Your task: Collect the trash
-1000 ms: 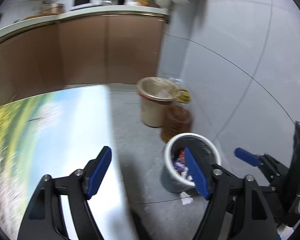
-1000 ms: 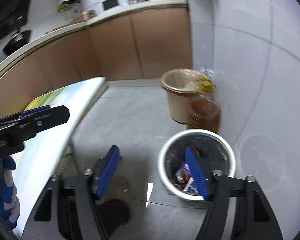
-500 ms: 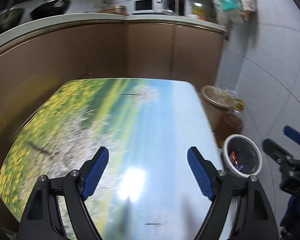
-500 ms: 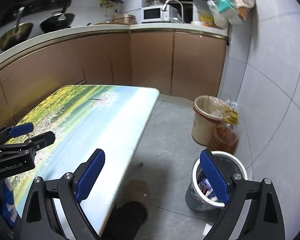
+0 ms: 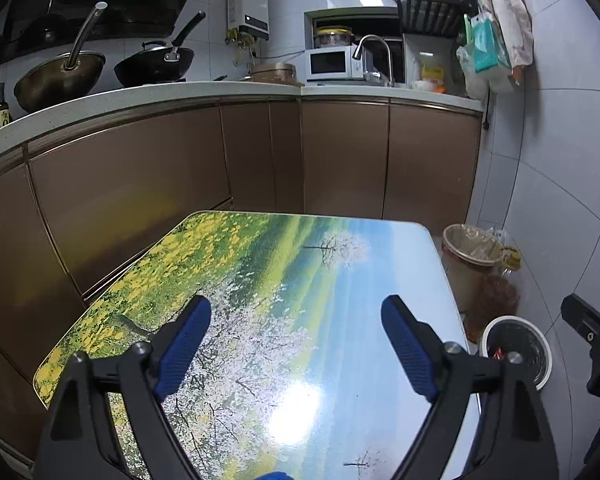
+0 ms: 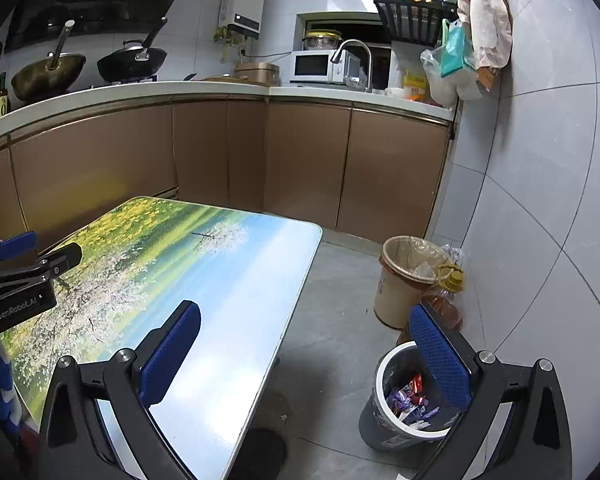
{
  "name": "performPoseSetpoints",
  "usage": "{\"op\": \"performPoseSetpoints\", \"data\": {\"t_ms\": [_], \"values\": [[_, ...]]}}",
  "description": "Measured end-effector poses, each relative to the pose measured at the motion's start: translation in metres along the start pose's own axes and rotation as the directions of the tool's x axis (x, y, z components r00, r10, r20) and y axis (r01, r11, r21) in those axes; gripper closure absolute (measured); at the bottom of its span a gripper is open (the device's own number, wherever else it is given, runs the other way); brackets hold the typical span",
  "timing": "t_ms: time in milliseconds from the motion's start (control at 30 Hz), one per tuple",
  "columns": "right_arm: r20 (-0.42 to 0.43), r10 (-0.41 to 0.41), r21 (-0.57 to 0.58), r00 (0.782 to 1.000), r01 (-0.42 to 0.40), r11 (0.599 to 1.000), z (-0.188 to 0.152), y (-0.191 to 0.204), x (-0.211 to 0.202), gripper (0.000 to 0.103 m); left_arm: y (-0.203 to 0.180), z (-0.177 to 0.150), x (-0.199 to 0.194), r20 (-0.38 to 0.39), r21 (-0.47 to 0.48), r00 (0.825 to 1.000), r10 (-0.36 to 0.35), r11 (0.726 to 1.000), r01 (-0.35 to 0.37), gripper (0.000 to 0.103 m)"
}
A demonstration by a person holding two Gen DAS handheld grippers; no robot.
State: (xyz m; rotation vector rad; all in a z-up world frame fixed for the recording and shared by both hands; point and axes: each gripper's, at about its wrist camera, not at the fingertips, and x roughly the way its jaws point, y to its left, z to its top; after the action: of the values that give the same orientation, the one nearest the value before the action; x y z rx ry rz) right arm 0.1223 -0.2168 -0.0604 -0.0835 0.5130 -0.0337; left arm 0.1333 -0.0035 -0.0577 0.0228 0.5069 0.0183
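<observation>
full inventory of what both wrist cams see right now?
table: 1, meadow-and-sky print top, left of the bins
small bin: 1, grey with white rim, floor beside the table
wrappers: several, mixed colours, inside the small bin
tall bin: 1, beige with clear liner, floor by the wall
oil bottle: 1, amber with yellow cap, between the two bins
woks: 2, one brassy and one black, on the stove
microwave: 1, white, on the counter
faucet: 1, chrome, right of the microwave
hanging bags: several, mixed colours, on the wall
left gripper: 1, black with blue pads, open over the table
right gripper: 1, black with blue pads, open above the small bin
</observation>
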Motion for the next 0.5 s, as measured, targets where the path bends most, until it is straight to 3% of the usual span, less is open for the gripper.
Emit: {"op": "performPoseSetpoints", "data": {"t_ms": [500], "values": [[0.0,-0.032,0.017,0.999,0.032,0.999,0.0,-0.0028,0.003,0.0,0.0038,-0.0002,0.0015,-0.004,-0.03,1.0,-0.011,0.999,0.011,0.011]]}}
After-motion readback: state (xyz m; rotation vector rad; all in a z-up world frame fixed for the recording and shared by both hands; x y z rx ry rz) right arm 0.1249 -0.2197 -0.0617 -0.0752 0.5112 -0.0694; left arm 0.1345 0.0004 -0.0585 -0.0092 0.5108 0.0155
